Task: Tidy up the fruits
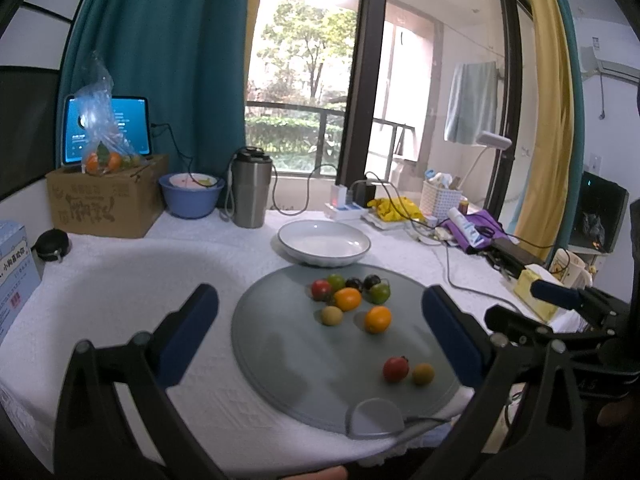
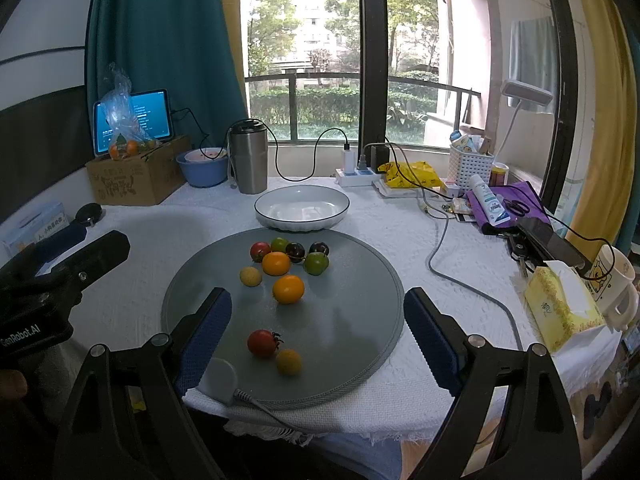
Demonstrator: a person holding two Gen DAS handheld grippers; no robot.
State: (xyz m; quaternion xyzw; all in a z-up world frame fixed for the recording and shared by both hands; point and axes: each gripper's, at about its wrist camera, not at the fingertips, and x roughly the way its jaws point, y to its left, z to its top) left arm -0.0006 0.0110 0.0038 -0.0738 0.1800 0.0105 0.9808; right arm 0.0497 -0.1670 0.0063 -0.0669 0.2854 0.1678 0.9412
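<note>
Both grippers, left (image 1: pixel 320 320) and right (image 2: pixel 318 320), gape empty; straddle near red tomato (image 2: pixel 262 343), close gently, carry to bowl (image 2: pixel 340 204)

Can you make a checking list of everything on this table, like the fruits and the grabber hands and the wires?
Surface: white textured tablecloth with a round grey mat on it.
Job's things: nine small round fruits lie on the mat, red, green, dark purple, orange and yellow; a red one and a small yellow one lie nearest. Empty white dish with dark rim sits behind the mat.
Clutter: steel tumbler, blue bowl, cardboard box, yellow tissue box, white basket.
Grippers: left gripper open, holding nothing; right gripper open, holding nothing.
Cables: grey cable crosses the cloth; black cable by the tumbler.
Surroundings: window with teal curtain, trees outside.
</note>
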